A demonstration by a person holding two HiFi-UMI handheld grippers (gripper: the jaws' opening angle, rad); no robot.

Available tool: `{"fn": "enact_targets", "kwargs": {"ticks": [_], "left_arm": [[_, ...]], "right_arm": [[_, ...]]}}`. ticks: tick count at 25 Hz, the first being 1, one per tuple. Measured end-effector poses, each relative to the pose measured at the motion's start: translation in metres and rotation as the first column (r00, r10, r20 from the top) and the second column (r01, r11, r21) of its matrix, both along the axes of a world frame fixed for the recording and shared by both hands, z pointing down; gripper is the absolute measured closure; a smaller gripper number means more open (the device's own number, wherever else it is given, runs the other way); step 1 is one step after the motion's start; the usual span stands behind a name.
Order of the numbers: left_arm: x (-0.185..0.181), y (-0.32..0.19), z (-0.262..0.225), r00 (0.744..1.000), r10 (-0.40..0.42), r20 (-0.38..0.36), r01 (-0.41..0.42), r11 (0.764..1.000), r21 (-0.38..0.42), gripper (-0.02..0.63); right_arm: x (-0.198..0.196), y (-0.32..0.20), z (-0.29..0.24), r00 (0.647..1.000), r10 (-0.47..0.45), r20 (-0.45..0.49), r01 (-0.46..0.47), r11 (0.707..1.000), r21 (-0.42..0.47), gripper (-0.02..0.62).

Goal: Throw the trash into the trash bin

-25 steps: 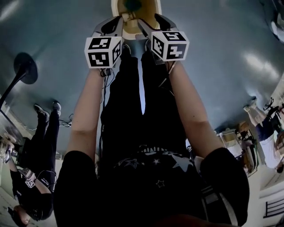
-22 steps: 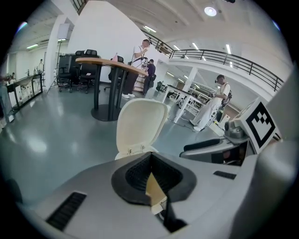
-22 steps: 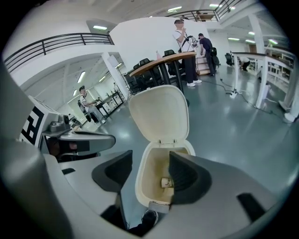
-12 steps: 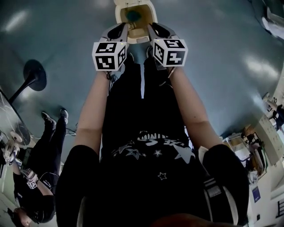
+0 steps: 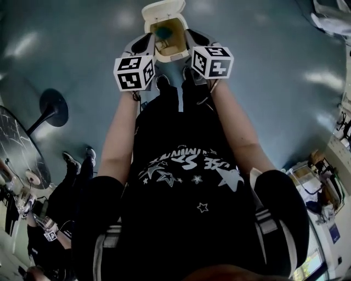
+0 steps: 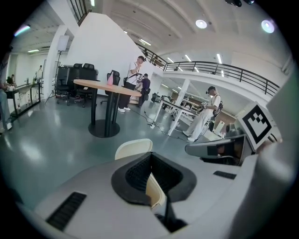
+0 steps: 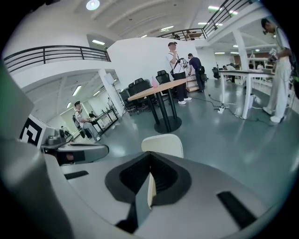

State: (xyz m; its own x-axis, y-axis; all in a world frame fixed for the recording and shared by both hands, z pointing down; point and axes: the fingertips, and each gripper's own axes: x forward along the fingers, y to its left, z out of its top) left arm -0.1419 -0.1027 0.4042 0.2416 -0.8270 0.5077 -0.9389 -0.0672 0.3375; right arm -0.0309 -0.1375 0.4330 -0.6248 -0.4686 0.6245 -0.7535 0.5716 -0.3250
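Bin (image 5: 164, 10): open, we see teal trash (image 5: 163, 33) inside.
Left gripper (image 5: 152, 39): clamps the left rim.
Right gripper (image 5: 187, 36): just closed on the right rim.

- No word or number reads with certainty;
- black shirt (image 5: 189, 189): a band of white lettering among stars, upside down and curved, too bent to spell out;
- left cube (image 5: 133, 72) and right cube (image 5: 213, 60): black-and-white square code patterns only.
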Motion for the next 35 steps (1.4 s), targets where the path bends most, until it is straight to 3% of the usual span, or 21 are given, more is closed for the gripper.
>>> {"fn": "enact_targets", "kwargs": {"ticks": [9, 16, 21, 28, 35], "left_arm": [[0.019, -0.004, -0.02, 0.998, 0.053, -0.013, -0.053, 0.998, 0.026, 0.595], [0.021, 0.011, -0.047, 1.0, -0.001, 0.022, -0.001, 0.998, 0.055, 0.595], [0.037, 0.03, -0.065, 0.997, -0.048, 0.056, 0.044, 0.996, 0.073, 0.595], [0.063, 0.062, -0.086, 0.99, -0.12, 0.07, 0.113, 0.988, 0.104, 0.595], [0.111, 0.095, -0.101, 0.99, -0.116, 0.076, 0.105, 0.985, 0.138, 0.595]], "right_arm": [[0.002, 0.0, -0.029, 1.0, -0.01, 0.022, 0.009, 1.0, 0.016, 0.589], [0.001, 0.012, -0.068, 0.995, -0.059, 0.086, 0.057, 0.998, 0.025, 0.589], [0.036, 0.021, -0.086, 0.988, -0.133, 0.082, 0.127, 0.989, 0.07, 0.589], [0.087, 0.036, -0.091, 0.984, -0.144, 0.107, 0.137, 0.988, 0.07, 0.589], [0.124, 0.059, -0.089, 0.978, -0.161, 0.132, 0.151, 0.985, 0.078, 0.589]]}}
